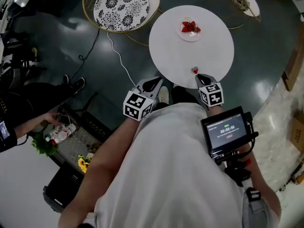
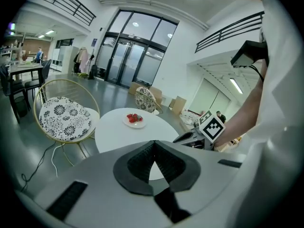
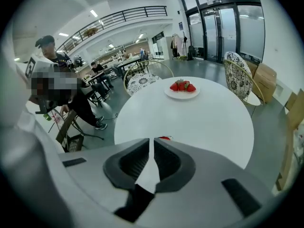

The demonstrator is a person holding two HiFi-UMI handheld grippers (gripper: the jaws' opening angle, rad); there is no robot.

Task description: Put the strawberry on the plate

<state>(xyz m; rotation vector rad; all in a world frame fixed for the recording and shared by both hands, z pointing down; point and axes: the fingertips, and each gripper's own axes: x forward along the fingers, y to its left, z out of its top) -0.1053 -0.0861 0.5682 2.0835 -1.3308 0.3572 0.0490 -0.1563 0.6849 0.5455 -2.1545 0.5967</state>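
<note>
Red strawberry [image 3: 165,137] shows only partly past the closed right tool [image 3: 151,140].

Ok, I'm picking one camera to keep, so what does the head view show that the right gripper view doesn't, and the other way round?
Only the head view: the left claw, the small monitor, the white cable. Only the right gripper view: the right claw with jaws shut and empty, the glass doors. Both: the round white table, the plate of strawberries, the loose strawberry by the near edge.
</note>
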